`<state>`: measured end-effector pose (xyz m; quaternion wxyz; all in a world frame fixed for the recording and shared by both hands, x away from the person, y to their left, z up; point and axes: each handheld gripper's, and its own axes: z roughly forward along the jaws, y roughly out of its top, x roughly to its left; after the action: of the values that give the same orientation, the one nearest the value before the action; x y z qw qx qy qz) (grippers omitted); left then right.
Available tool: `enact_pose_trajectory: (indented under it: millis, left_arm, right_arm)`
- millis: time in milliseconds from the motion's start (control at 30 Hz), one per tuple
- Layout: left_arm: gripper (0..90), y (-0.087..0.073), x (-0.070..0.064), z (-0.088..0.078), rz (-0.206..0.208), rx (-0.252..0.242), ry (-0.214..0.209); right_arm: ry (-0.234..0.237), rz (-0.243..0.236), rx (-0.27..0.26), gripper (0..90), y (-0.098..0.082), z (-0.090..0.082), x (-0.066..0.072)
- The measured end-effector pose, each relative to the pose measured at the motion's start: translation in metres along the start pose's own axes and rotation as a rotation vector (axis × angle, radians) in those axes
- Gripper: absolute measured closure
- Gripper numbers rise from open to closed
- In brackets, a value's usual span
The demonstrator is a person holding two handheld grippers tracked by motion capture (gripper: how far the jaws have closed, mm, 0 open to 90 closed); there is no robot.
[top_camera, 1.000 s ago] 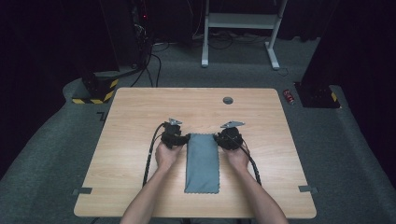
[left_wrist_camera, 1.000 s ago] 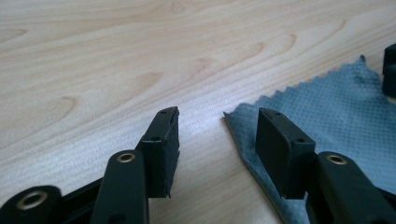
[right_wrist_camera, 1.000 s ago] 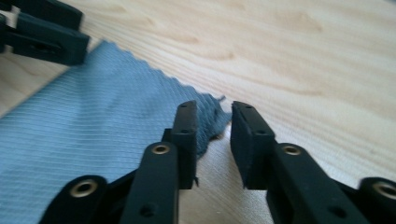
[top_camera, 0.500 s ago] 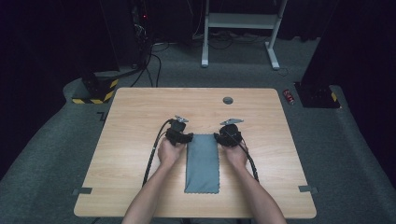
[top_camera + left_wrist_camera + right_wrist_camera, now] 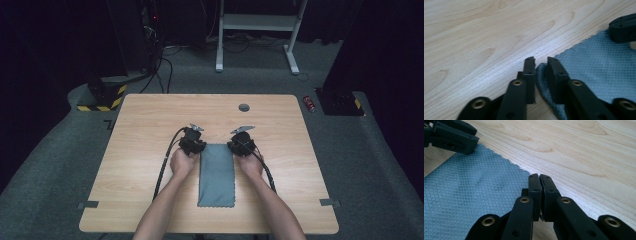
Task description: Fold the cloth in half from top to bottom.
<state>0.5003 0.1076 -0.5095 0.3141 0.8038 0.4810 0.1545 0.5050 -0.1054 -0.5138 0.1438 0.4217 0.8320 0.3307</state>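
No words, labels, brand names or numbers can be read anywhere. The one sign-like marking is the yellow-and-black warning stripes (image 5: 102, 98) on a base on the floor, off the desk's (image 5: 150, 125) far left corner; perhaps a small label lies beside it, too blurred to read.

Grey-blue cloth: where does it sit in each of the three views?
High view: cloth lies lengthwise between the two hands, near the table's front edge.
Left gripper view: right half, its corner bunched between the jaws.
Right gripper view: left half, its corner at the closed jaws.
Shared landmark: the cloth's scalloped far edge.
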Motion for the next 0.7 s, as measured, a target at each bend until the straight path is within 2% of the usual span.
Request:
enact_pose_trajectory:
  millis: [33,167,200,300,367,633,700]
  left_arm:
    - [84.8,0.002,0.001,0.001,-0.021,0.012,-0.032]
    - [88.3,0.003,0.006,0.001,-0.035,0.021,-0.064]
    - [88.6,0.003,0.009,0.001,-0.060,0.022,-0.089]
    - [88.8,0.003,0.011,0.001,-0.073,0.017,-0.102]
    - [88.8,0.004,0.011,-0.003,-0.062,-0.001,-0.105]
    - [88.9,0.008,0.017,-0.012,-0.086,-0.059,-0.138]
    - [88.8,0.009,0.018,-0.013,-0.083,-0.056,-0.141]
  right_arm:
    - [0.004,0.004,0.001,88.2,0.000,0.000,-0.001]
    - [0.008,0.014,-0.002,88.8,0.000,0.000,-0.001]
    - [0.007,0.015,-0.002,88.9,0.000,0.000,-0.001]
    - [0.011,0.016,-0.010,89.0,0.001,-0.003,-0.002]
    - [0.016,0.014,-0.029,89.2,0.002,-0.008,-0.002]
    - [0.027,0.022,-0.073,89.4,0.006,-0.017,-0.004]
    - [0.028,0.026,-0.076,89.4,0.006,-0.018,-0.004]
